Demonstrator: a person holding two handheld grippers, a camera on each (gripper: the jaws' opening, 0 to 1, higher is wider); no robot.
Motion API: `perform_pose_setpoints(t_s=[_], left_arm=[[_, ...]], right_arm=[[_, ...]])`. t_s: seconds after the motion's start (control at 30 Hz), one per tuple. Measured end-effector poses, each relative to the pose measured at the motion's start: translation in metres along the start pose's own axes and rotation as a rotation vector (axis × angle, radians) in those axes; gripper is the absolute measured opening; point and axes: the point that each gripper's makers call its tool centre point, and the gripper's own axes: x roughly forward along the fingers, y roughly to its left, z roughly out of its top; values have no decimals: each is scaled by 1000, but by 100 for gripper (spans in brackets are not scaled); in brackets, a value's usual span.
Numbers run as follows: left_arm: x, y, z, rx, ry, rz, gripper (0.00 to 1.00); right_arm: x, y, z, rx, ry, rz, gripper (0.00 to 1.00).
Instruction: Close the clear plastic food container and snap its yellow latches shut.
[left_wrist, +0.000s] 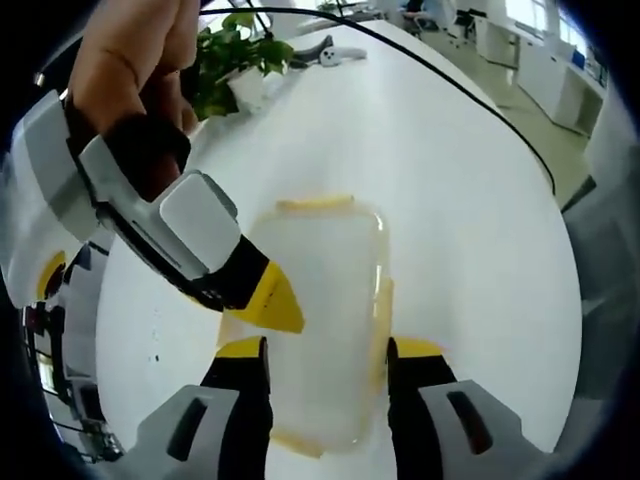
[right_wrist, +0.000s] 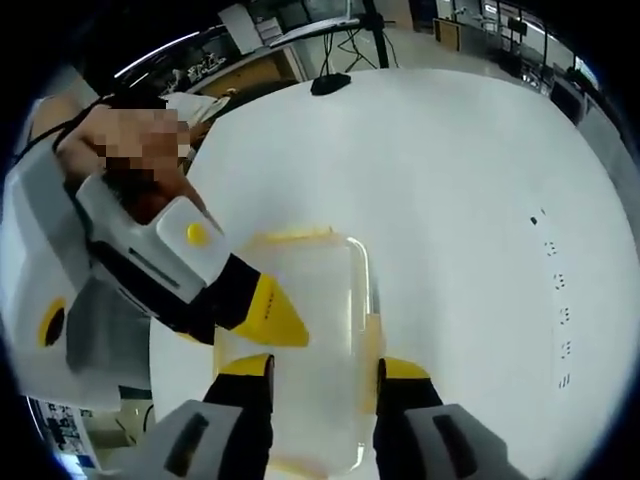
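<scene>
The container (left_wrist: 320, 330) is lying flat on the white surface (left_wrist: 460, 200), its clear lid on top and yellow latches (left_wrist: 315, 203) showing along its edges. In the left gripper view, the left claw (left_wrist: 328, 362) is standing apart, one jaw on each side of the container's near end, not pressing it. The right claw (left_wrist: 270, 300) is coming in from the left of that view, its yellow tip lying over the container's left edge; whether its jaws are apart or together cannot be told. A hand (left_wrist: 135, 60) is gripping it from above.

In the right gripper view, the container (right_wrist: 310, 340) is sitting between the spread jaws of the right claw (right_wrist: 325, 380), and the left claw (right_wrist: 270, 315) is reaching its left edge.

Farther off, a potted plant (left_wrist: 235, 60) is standing on the surface, with a black cable (left_wrist: 450, 85) running past it.
</scene>
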Motion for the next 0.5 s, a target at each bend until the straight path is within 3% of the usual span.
perform_pose_setpoints(t_s=[0.17,0.3,0.37,0.43,0.5], left_arm=[[-1,0,1,-2,4,7,43],[-4,1,7,-92,-33,-21,45],[-6,3,5,-100,-30,-28,44],[-10,4,4,-98,-32,-18,46],[-14,4,5,-107,-38,-24,47]], right_arm=[[-1,-1,1,5,-13,-4,38],[-3,0,4,-2,-22,-35,41],[-6,-3,7,-58,-33,-67,39],[-11,0,14,-6,-76,-70,42],[-14,0,14,-24,-73,-90,46]])
